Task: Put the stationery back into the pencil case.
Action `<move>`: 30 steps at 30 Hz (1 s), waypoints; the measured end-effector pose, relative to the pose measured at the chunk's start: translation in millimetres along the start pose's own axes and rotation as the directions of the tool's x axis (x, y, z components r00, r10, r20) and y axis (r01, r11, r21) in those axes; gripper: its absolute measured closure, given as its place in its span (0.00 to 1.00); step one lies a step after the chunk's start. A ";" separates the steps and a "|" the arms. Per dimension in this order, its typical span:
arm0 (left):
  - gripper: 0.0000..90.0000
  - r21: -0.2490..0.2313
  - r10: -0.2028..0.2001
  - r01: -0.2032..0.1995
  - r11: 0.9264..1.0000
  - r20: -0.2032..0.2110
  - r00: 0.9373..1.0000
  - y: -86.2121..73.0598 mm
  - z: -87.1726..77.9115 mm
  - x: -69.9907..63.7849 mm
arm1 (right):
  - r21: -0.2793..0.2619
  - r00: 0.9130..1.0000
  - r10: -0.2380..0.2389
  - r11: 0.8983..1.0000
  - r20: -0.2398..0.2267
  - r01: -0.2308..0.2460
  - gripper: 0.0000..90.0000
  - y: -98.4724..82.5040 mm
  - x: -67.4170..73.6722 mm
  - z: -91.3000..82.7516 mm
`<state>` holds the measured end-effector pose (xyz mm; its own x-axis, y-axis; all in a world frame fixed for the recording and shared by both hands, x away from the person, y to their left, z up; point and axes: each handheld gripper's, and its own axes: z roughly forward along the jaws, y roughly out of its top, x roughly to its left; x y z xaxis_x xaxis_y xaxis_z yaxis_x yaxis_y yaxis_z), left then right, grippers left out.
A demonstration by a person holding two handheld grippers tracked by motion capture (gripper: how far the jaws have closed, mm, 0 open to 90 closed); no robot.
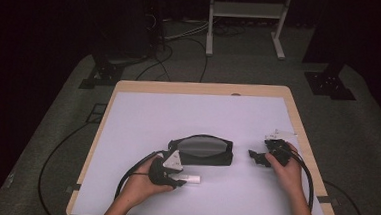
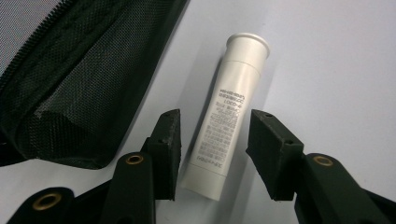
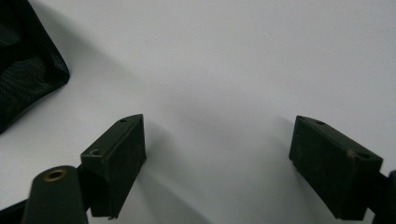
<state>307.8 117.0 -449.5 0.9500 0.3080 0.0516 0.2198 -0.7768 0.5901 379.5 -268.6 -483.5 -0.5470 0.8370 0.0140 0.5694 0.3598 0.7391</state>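
Observation:
A white tube point(image 2: 224, 121) with small print lies flat on the white tabletop point(image 1: 178, 112), just in front of a black mesh pouch point(image 1: 202, 149). My left gripper point(image 2: 212, 140) straddles the tube's lower half, one pad on each side. A narrow gap shows at both pads, so they do not press on it. From above, the left gripper point(image 1: 180, 179) sits at the tube point(image 1: 191, 178), low and left of the pouch. My right gripper point(image 1: 254, 156) rests to the right of the pouch, open with nothing between its jaws point(image 3: 217, 154). The pouch's corner point(image 3: 23, 70) shows at that view's left.
The pouch's mesh side and zipper point(image 2: 70, 79) lie close on the left of the tube. Black cables trail from both grippers over the table's near edge. Beyond the table stand a white metal frame point(image 1: 246, 21) and dark stands on grey carpet.

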 end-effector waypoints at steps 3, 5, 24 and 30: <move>0.65 0.018 0.014 -0.014 1.000 0.001 1.000 2.8 0.6 0.8 | 0.001 1.000 -0.001 1.000 0.001 0.001 0.19 0.0 -0.1 0.0; 0.67 0.028 0.022 -0.022 0.999 -0.001 1.000 4.4 0.7 1.3 | 0.001 1.000 -0.001 1.000 0.001 0.001 0.19 0.0 -0.1 0.0; 0.79 0.092 0.060 -0.061 0.994 0.018 0.998 7.2 5.7 1.9 | 0.001 1.000 0.003 1.000 -0.001 -0.003 0.19 0.1 -0.2 0.1; 0.79 0.086 0.038 -0.041 0.995 0.037 0.999 6.2 5.1 3.2 | 0.001 1.000 0.003 1.000 -0.001 -0.003 0.19 0.1 -0.2 0.1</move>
<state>313.4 110.4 -449.8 0.9652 0.2576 0.0447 0.1985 -0.8332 0.5161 379.7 -268.7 -483.6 -0.5460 0.8376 0.0173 0.5715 0.3574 0.7387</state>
